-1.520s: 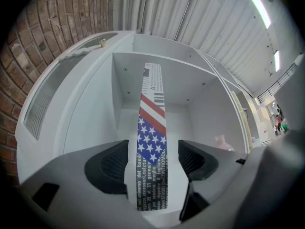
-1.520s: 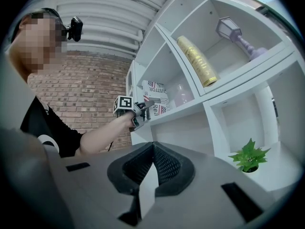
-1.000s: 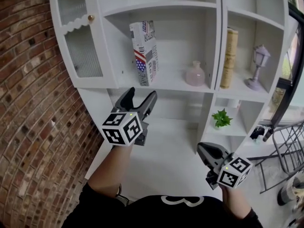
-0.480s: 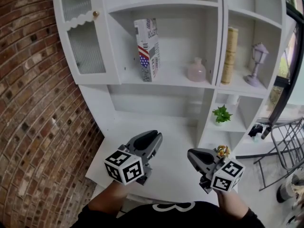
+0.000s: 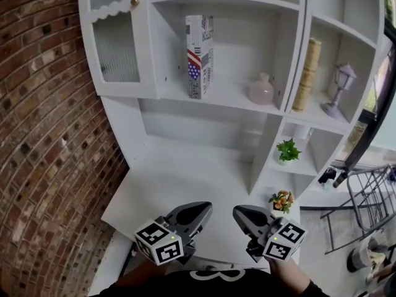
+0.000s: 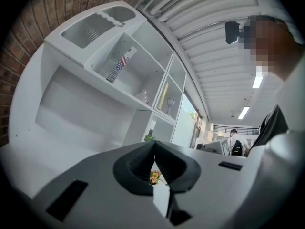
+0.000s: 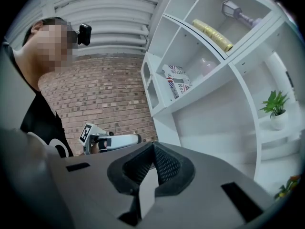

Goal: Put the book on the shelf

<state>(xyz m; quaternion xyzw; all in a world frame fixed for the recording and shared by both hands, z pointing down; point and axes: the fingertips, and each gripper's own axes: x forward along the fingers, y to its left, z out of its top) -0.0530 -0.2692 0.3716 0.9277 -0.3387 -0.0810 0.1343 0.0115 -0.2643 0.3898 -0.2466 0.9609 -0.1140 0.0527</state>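
The book [image 5: 200, 55] stands upright on the upper shelf [image 5: 229, 96], long axis vertical, at twelve o'clock from my left gripper [image 5: 197, 210] and well apart from it. That gripper, the nearer one, is pressed closed on nothing. My right gripper [image 5: 242, 214] is also closed and empty, so I judge the placing done.

Desk top [image 5: 179, 178] open; upper shelf [image 5: 229, 99] has room betw. book [image 5: 199, 54] & vase [image 5: 262, 90].

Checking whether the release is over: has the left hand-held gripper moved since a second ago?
Yes. The left hand-held gripper has drawn back and down from the book on the shelf, toward the front of the desk.
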